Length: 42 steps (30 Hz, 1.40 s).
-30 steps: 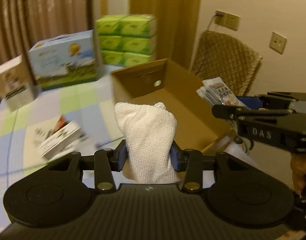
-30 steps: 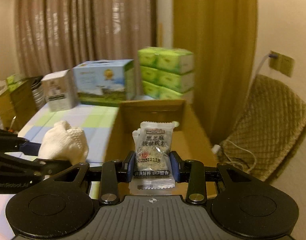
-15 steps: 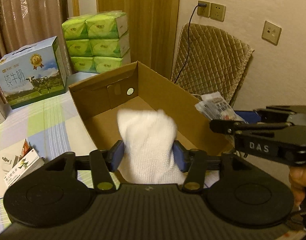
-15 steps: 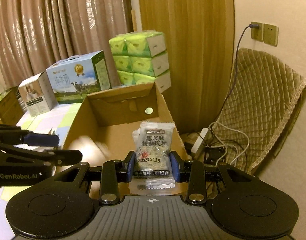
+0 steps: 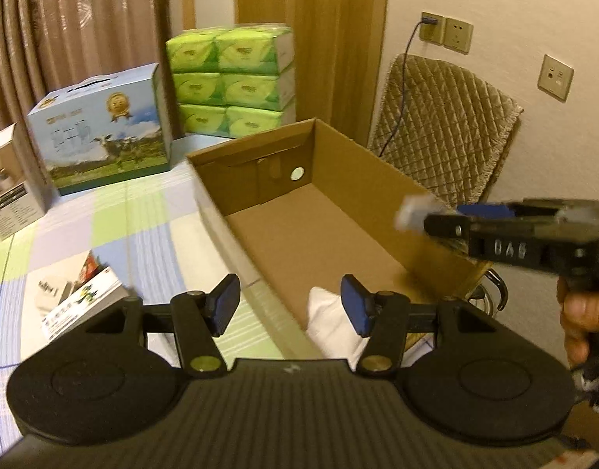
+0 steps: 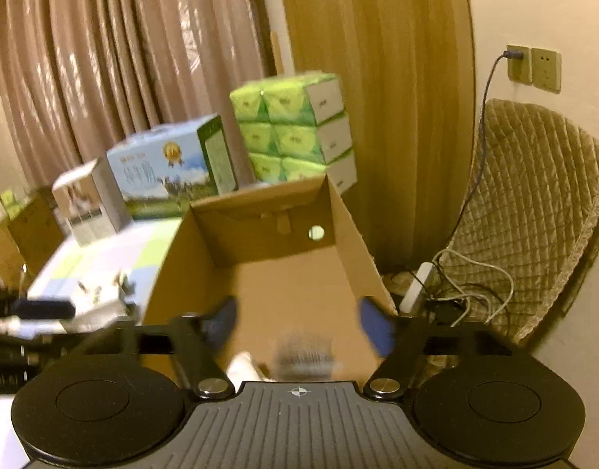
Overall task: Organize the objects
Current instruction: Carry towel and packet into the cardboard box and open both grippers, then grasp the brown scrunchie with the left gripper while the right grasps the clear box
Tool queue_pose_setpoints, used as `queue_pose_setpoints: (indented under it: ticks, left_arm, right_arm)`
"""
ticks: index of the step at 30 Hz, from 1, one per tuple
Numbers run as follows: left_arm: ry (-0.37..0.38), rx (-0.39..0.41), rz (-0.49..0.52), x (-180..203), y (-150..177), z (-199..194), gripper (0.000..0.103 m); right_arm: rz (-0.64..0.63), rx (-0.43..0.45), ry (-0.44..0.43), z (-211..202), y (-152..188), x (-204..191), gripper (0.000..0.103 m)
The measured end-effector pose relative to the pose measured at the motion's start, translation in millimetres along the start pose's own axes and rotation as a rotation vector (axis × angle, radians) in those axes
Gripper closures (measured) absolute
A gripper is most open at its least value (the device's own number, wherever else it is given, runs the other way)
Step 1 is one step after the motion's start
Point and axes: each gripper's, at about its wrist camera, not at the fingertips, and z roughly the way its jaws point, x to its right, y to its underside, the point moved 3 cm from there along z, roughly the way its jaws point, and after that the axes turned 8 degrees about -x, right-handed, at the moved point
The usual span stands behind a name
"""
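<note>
Both tools released above the box (image 5: 338, 211): left tool (image 5: 289, 305) over the cloth (image 5: 328, 324), right tool (image 6: 299, 322) over a blurred packet (image 6: 303, 355).

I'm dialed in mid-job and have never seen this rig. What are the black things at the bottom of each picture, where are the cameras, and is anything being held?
There is no robot arm: a person holds a two-finger gripper in each hand, and each carries a fisheye camera looking along its fingers. The left view shows the left gripper open, with the white cloth lying in the cardboard box beyond it. The right view shows the right gripper open too; a blurred packet appears just beneath it over the box, so neither holds anything. On the checked tablecloth stand a blue milk carton, green tissue packs and a small booklet.
</note>
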Motion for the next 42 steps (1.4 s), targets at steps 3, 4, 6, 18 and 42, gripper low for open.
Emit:
queue_pose_setpoints:
  ticks: [3,4,6,18,42]
  left_arm:
    - [-0.017,0.008,-0.018,-8.1,7.9,-9.8,0.045]
    - [-0.023,0.011,-0.025,-11.0,11.1,-13.8,0.044]
    - [-0.034,0.016,-0.040,-17.5,17.6,-22.2,0.044]
    - [-0.134,0.021,-0.204,-78.3,91.2,-86.4,0.033]
    - [-0.298,-0.026,-0.350,-186.8,156.3,-99.1,0.025]
  right_arm:
    - [0.001,0.015,0.005,-13.3,-0.9,-3.5,0.033]
    - [0.002,0.015,0.002,-18.0,-0.1,-5.2,0.033]
    - [0.007,0.020,-0.004,-28.9,2.3,-10.7,0.033]
    - [-0.071,0.040,-0.175,-77.7,39.7,-110.9,0.023]
    - [-0.251,-0.111,-0.231,19.7,88.8,-216.0,0.021]
